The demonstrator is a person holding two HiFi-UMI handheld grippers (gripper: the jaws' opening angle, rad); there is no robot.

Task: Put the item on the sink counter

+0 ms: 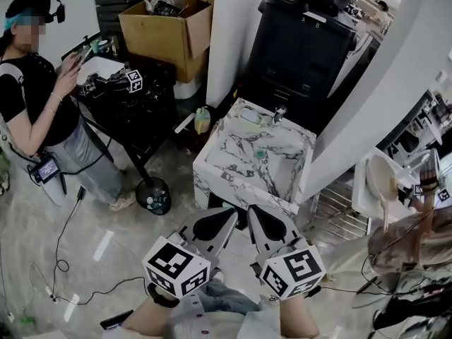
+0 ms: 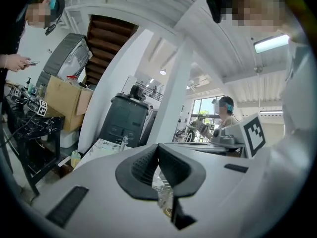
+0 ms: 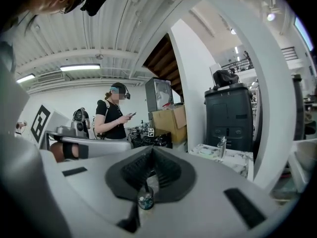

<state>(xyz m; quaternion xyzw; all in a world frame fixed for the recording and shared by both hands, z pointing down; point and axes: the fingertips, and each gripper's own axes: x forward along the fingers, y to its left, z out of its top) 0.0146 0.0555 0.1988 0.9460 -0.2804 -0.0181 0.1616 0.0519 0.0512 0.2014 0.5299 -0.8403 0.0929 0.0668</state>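
The white marble sink (image 1: 212,162) stands just ahead of me, with a faucet (image 1: 277,114) at its back rim. A small teal thing (image 1: 260,154) lies in the basin, and a pale flat thing (image 1: 250,116) rests on the back counter. A yellow bottle (image 1: 203,120) stands on the floor at the sink's left. My left gripper (image 1: 233,212) and right gripper (image 1: 251,211) hover side by side before the sink's near edge. In the left gripper view the left gripper (image 2: 157,146) is shut and holds nothing; the right gripper (image 3: 151,148) is shut and holds nothing too.
A black cabinet (image 1: 304,48) stands behind the sink, between white columns. At the left a person (image 1: 35,97) stands beside a black table (image 1: 134,111), with a cardboard box (image 1: 166,27) behind it. A round black base (image 1: 153,195) and cables lie on the floor. A wire rack (image 1: 339,210) sits to the sink's right.
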